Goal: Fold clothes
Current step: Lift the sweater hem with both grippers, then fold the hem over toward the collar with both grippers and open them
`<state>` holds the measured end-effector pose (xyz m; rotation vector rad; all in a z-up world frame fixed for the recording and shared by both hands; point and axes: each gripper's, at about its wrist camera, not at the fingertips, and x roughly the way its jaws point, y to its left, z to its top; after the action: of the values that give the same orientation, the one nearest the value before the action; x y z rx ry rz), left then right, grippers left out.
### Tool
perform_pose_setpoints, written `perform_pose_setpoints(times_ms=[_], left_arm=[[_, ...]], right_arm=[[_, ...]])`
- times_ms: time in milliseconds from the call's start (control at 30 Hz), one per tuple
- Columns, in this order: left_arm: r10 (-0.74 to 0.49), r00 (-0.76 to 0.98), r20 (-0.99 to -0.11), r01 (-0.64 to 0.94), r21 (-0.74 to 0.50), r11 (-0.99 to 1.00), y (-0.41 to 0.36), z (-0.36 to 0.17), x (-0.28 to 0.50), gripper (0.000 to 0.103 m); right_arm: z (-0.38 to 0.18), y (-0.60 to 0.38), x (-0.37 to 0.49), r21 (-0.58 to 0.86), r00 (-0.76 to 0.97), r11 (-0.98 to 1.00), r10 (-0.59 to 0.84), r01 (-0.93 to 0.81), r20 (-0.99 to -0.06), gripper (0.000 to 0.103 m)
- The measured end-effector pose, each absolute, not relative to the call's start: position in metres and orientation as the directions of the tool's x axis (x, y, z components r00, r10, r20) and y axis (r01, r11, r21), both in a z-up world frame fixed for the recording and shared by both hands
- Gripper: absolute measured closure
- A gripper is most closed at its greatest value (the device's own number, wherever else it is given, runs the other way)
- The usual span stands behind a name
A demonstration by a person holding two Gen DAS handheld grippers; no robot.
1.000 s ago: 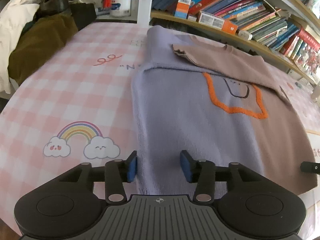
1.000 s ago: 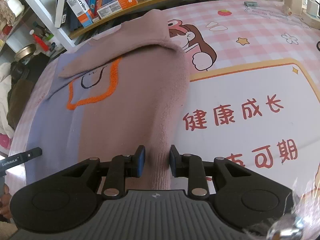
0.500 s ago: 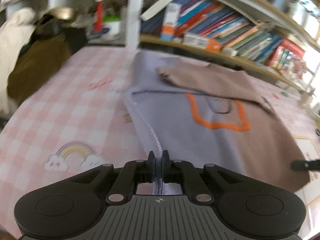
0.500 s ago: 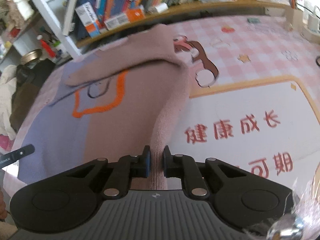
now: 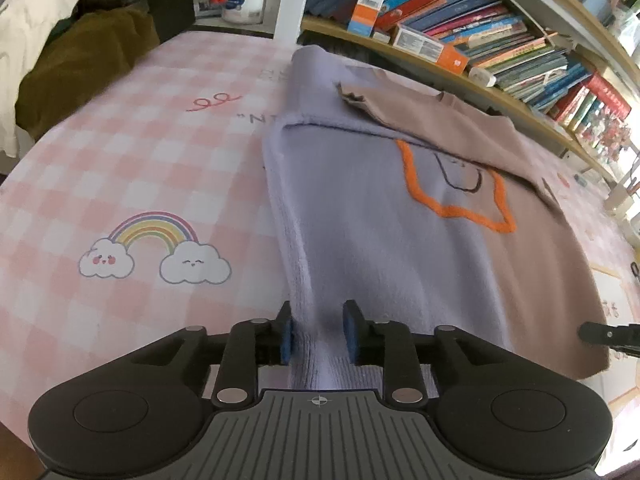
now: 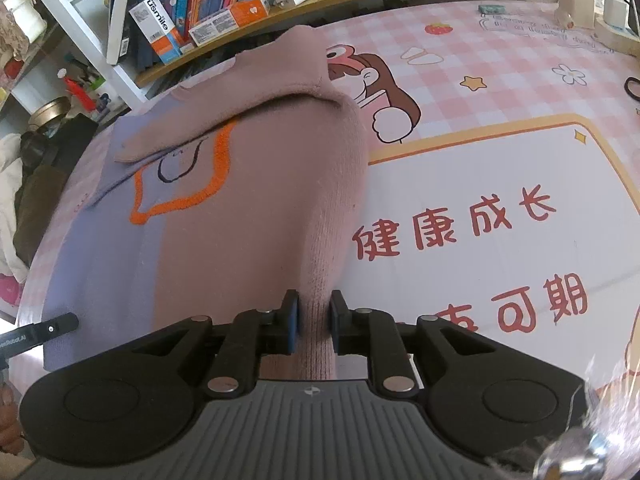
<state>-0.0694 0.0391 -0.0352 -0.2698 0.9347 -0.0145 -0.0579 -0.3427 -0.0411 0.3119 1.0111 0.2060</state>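
Now both part-opened tongs, left (image 5: 319, 333) and right (image 6: 313, 323), straddle the sweater's (image 5: 400, 248) hem.

A table (image 5: 120, 168) under a pink checked cloth (image 6: 500, 60) printed with a rainbow (image 5: 154, 236), cartoon figures and red Chinese characters fills the foreground. Behind it run curved wooden shelves (image 5: 500, 100) packed with books (image 5: 480, 28), held by a white post (image 5: 290, 0). Bright daylight comes in at the right, and coats (image 5: 60, 52) are heaped at the left.
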Motion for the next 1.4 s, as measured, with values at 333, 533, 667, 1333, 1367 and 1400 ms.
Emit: perform_pose_setpoints(times_ms=[333, 533, 667, 1333, 1367, 1400], left_arm=[[-0.141, 0.595, -0.792, -0.104, -0.249, 0.963, 0.041, -0.035, -0.077, 0.074], [-0.137, 0.603, -0.786, -0.108, -0.251, 0.962, 0.040, -0.036, -0.078, 0.074], [-0.135, 0.607, -0.783, -0.122, -0.260, 0.958, 0.041, -0.037, -0.078, 0.078], [-0.144, 0.566, -0.812, -0.186, -0.296, 0.937, 0.000, -0.033, -0.109, 0.099], [-0.152, 0.558, -0.816, -0.191, -0.305, 0.933, -0.003, -0.033, -0.114, 0.099], [-0.159, 0.550, -0.820, -0.195, -0.311, 0.930, -0.006, -0.033, -0.119, 0.099]], right_arm=[[-0.041, -0.346, -0.063, 0.338, 0.519, 0.941, 0.299, -0.019, -0.801, 0.085], [-0.040, -0.347, -0.065, 0.329, 0.517, 0.944, 0.294, -0.026, -0.804, 0.084], [-0.041, -0.350, -0.066, 0.337, 0.521, 0.941, 0.300, -0.026, -0.799, 0.088], [-0.030, -0.411, -0.099, 0.399, 0.532, 0.916, 0.361, -0.047, -0.766, 0.094], [-0.030, -0.416, -0.104, 0.404, 0.527, 0.914, 0.365, -0.045, -0.768, 0.094], [-0.030, -0.422, -0.109, 0.412, 0.520, 0.910, 0.373, -0.044, -0.768, 0.094]])
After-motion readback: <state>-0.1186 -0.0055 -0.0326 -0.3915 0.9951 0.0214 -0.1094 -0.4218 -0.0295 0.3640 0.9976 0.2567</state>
